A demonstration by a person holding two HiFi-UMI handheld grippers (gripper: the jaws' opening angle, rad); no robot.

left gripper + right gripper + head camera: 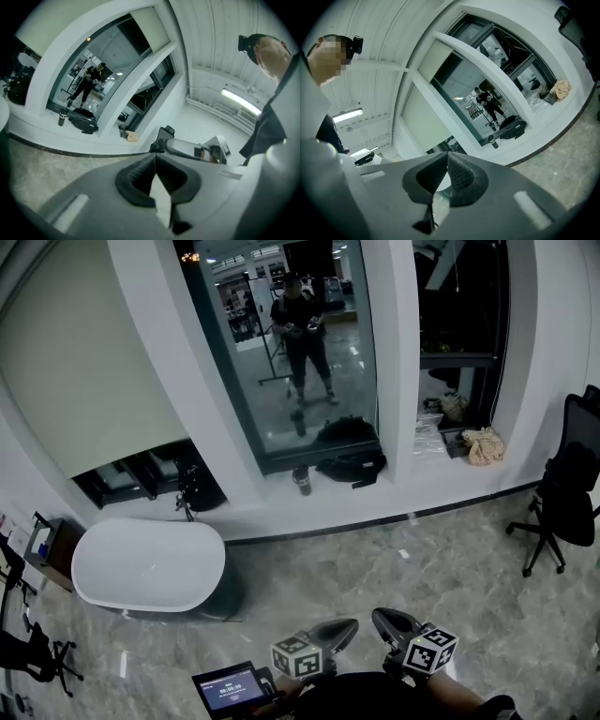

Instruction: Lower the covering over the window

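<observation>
Three windows fill the far wall. A pale roller blind (84, 371) hangs most of the way down over the left window. The middle window (300, 352) is largely bare glass and mirrors a standing person; its blind (436, 61) covers only the top part. Both grippers sit low and close to the person, far from the windows. My left gripper (345, 626) is shut with nothing between its jaws, its tips meeting at the left gripper (154, 155). My right gripper (382, 619) is beside it, also shut and empty, as the right gripper (446, 153) shows.
A white bathtub (148, 565) stands at the left below the blind. A black bag (349, 451) and a cup (301, 480) lie on the window sill, a beige cloth (483, 446) further right. A black office chair (567, 493) stands at the right. A small screen (230, 690) glows at the bottom.
</observation>
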